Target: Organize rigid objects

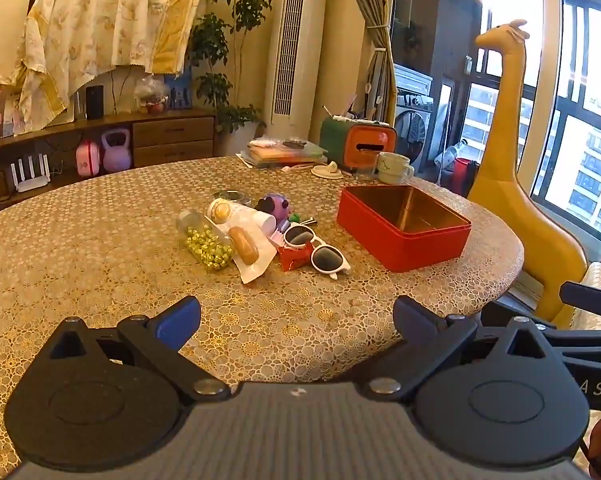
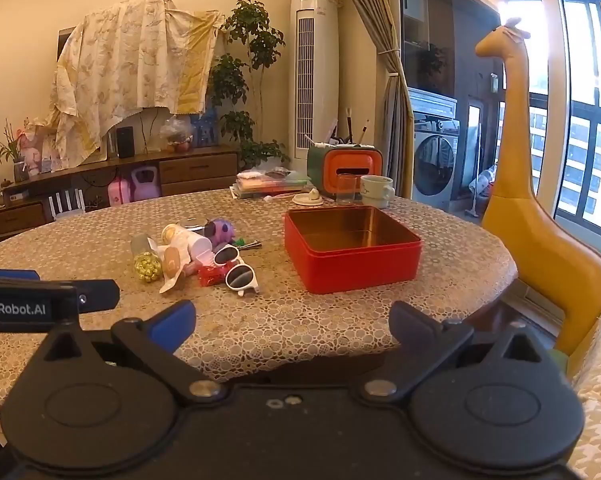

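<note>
Both grippers are hovering over the near edge of the table (image 1: 80, 240), holding nothing: the left gripper (image 1: 296, 316) is showing its fingers spread wide apart, and the right gripper (image 2: 292, 316) is doing likewise.

The things to tidy are lying in a loose heap at about 12 o'clock from the left gripper and 11 o'clock from the right. The white sunglasses (image 1: 316, 248) are sitting nearest, probably light, stiff and a bit slippery; taking them at the bridge looks safest, since the lenses could scratch. A clear bottle (image 1: 204, 240) is lying on its side, holding small gold pieces; it is likely smooth and apt to roll, so gripping across its middle seems wise.

The red tin (image 1: 404, 228) is standing open and empty at 1 o'clock, well apart from the heap
</note>
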`<act>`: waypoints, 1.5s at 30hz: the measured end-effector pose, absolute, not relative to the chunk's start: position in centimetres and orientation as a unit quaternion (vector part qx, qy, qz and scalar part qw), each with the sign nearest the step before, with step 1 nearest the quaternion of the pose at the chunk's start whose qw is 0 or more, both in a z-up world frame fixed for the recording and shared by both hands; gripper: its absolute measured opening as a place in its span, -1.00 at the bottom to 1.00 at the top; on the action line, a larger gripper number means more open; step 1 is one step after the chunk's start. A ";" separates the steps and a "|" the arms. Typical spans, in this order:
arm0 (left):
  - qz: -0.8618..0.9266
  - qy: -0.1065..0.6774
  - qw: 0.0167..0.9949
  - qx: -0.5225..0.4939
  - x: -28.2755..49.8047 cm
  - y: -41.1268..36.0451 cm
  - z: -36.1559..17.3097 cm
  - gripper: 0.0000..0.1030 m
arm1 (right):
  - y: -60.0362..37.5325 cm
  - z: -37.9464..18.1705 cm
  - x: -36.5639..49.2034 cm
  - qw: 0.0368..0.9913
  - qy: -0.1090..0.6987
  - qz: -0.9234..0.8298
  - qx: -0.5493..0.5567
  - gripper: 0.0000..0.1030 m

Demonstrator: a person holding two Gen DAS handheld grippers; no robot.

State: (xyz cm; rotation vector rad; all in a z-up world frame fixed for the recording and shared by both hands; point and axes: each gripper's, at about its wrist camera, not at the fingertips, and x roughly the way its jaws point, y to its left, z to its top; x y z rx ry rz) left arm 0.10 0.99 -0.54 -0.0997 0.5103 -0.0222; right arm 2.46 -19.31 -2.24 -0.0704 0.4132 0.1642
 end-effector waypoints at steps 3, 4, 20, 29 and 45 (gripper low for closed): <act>-0.011 0.247 0.968 -0.046 -0.1 0.9 -0.4 1.00 | -19.2 -2.2 2.5 0.976 0.201 0.076 -0.036 0.99; -0.011 0.246 0.968 -0.044 -0.1 0.8 -0.3 1.00 | -19.2 -2.2 2.5 0.976 0.200 0.075 -0.035 0.99; -0.031 0.239 0.970 -0.040 -0.2 0.3 -0.1 1.00 | -19.9 -1.8 2.7 0.980 0.189 0.062 -0.017 0.99; -0.026 0.240 0.970 -0.039 -0.2 0.3 -0.1 1.00 | -20.0 -1.8 2.7 0.979 0.191 0.064 -0.017 0.99; -0.017 0.247 0.968 -0.046 -0.1 0.6 -0.4 1.00 | -19.8 -1.9 2.7 0.976 0.199 0.084 -0.016 0.99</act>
